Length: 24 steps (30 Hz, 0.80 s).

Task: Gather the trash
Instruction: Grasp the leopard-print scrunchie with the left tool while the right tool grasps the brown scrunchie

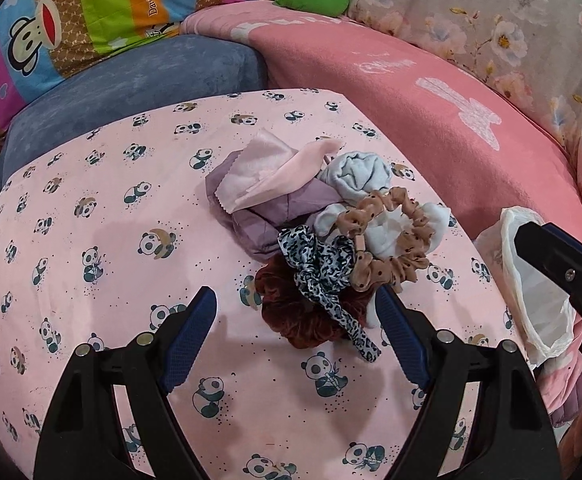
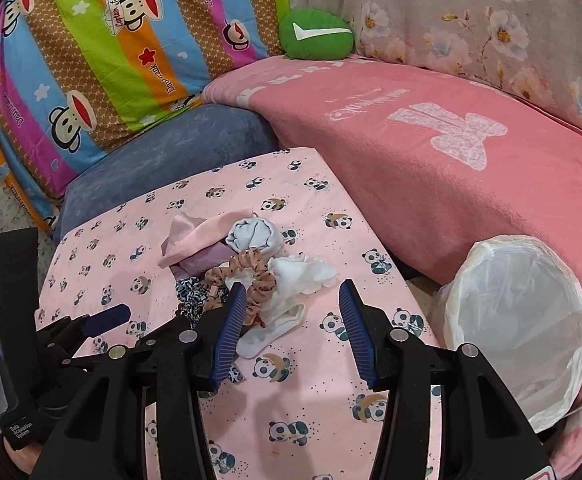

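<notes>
A heap of small cloth items lies on the panda-print table (image 1: pixel 91 208): a pink cloth (image 1: pixel 275 176), a purple cloth (image 1: pixel 259 224), a rolled pale blue sock (image 1: pixel 355 176), a white sock (image 2: pixel 303 276), a tan dotted scrunchie (image 1: pixel 391 240), a leopard-print bow (image 1: pixel 319 268) and a dark red scrunchie (image 1: pixel 291 320). My left gripper (image 1: pixel 295 290) is open, its tips on either side of the dark red scrunchie, apart from it. My right gripper (image 2: pixel 291 286) is open above the white sock, touching nothing. A bin lined with a white bag (image 2: pixel 515 320) stands at the right.
A pink blanket (image 2: pixel 451 184) covers the sofa behind the table, with a blue cushion (image 2: pixel 179 148), a striped cartoon quilt (image 2: pixel 103 60) and a green cushion (image 2: pixel 315 36). In the right wrist view a blue finger (image 2: pixel 107 316) of the left gripper shows at the left.
</notes>
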Available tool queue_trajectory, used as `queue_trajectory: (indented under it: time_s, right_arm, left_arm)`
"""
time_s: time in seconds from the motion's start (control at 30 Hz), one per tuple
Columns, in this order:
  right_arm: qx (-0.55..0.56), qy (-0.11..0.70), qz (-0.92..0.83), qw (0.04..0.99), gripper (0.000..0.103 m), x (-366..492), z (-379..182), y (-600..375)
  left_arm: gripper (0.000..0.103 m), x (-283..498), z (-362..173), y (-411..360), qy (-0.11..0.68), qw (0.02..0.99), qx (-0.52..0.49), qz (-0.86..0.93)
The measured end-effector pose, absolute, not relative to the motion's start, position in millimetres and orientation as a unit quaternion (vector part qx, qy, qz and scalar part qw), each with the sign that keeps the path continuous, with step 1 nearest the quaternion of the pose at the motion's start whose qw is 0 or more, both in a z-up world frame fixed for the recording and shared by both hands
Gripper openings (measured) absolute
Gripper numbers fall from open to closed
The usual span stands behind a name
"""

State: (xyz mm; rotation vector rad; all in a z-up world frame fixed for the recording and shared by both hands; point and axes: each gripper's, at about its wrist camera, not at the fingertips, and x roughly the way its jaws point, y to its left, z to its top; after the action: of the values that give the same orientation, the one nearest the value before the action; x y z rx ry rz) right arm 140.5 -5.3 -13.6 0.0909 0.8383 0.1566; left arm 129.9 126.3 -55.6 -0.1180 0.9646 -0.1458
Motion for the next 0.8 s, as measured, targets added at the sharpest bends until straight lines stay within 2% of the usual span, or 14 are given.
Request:
queue_trajectory:
  time_s: [0.13, 0.37, 0.53, 0.6, 0.8]
  right_arm:
    - [0.040, 0.418, 0.081, 0.904, 0.049, 153, -25, 5]
    - [0.034, 0.439, 0.088, 0.893, 0.047, 174, -46, 21]
    - [0.033, 0.457, 0.091, 0.884, 0.037, 187, -62, 28]
    - [0.032, 0.465, 0.090, 0.880, 0.029, 191, -70, 30]
    - [0.033, 0.467, 0.092, 0.879, 0.018, 192, -76, 30]
  left_arm:
    - [0.076, 136, -64, 129, 0.471, 0.877, -0.058, -0.078]
    - [0.060, 147, -82, 133, 0.492, 0.862, -0.071, -0.099]
    - [0.056, 148, -88, 135, 0.498, 0.856, -0.078, -0.114]
    - [0.053, 148, -90, 134, 0.499, 0.855, -0.078, -0.119]
    - [0.035, 151, -92, 131, 0.503, 0.850, -0.084, -0.131]
